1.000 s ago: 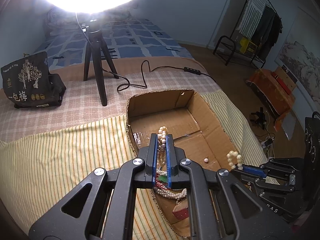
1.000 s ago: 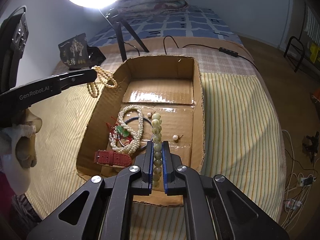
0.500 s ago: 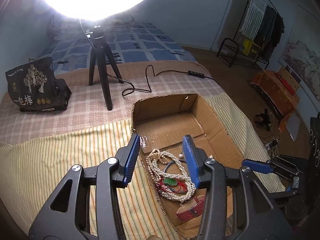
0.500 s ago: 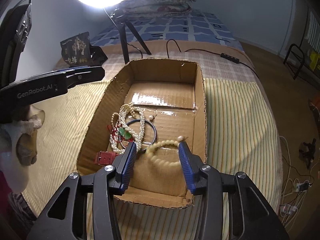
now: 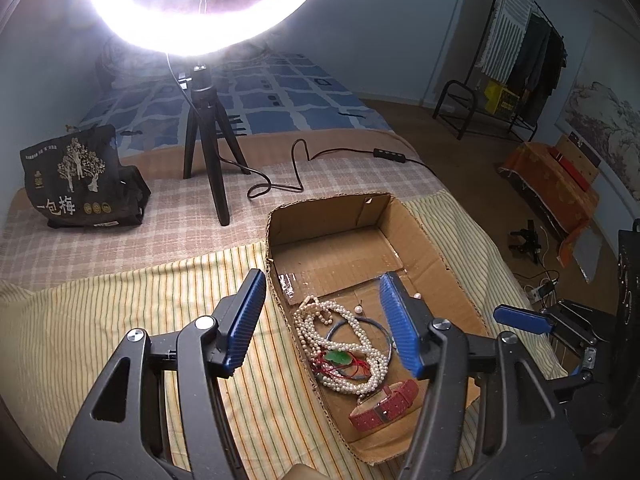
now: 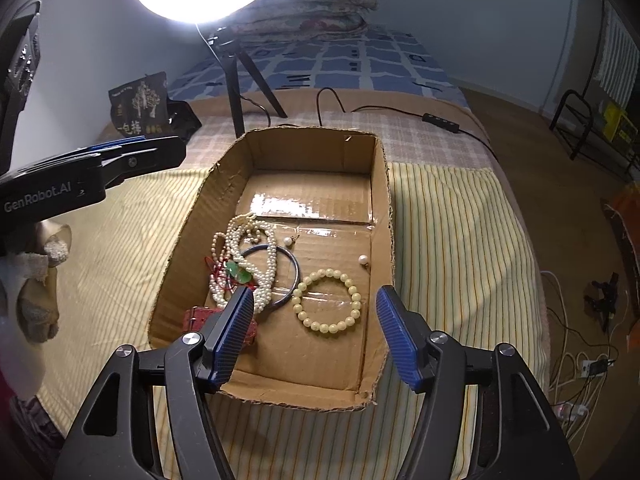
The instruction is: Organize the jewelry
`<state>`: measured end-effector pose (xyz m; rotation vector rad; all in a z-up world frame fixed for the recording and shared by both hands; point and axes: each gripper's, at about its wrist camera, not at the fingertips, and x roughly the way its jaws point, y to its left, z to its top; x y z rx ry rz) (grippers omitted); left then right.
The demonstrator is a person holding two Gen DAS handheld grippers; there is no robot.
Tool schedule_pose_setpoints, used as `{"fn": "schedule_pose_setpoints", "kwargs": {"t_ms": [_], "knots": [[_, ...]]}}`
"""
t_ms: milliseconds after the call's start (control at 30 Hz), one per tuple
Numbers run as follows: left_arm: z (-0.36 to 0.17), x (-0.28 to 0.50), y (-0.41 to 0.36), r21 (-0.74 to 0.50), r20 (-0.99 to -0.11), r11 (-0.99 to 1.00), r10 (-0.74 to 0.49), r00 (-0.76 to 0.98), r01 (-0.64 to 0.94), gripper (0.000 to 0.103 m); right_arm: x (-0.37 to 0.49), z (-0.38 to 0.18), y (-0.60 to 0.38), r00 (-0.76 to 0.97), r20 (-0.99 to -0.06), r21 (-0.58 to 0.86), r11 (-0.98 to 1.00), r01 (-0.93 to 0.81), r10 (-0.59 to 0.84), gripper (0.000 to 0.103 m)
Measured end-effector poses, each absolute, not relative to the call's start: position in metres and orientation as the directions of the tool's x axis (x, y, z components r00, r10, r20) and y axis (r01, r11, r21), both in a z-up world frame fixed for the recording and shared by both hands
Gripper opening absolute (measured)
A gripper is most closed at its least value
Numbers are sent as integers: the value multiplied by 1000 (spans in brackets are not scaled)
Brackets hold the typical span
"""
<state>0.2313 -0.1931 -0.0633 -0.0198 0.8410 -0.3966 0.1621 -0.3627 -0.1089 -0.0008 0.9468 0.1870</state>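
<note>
Both the left gripper [image 5: 324, 324] and right gripper [image 6: 315, 336] hover with jaws spread and empty above the cardboard box [image 6: 382, 184], where the pearl necklace [image 6: 244, 264], apparently tangled with red cord, risks dragging neighbouring pieces if lifted.

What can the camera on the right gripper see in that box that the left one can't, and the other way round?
Only the right wrist view shows the pale bead bracelet lying flat on the box floor. Only the left wrist view shows the whole red watch strap. Both show the cardboard box, the pearl necklace, the dark bangle and open, empty grippers.
</note>
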Motion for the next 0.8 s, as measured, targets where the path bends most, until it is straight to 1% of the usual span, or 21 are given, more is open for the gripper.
{"fn": "schedule_pose_setpoints", "kwargs": {"t_ms": [567,800], "knots": [[-25,191,-155,-165,-667,933,-344,661,319,61,137,-77,-351,624,-771,59,990,-131,129,63],[-5,163,-134,-155,-635,936,-340,693,317,61,114,-55,-348,675,-732,40,994,-98,96,63]]}}
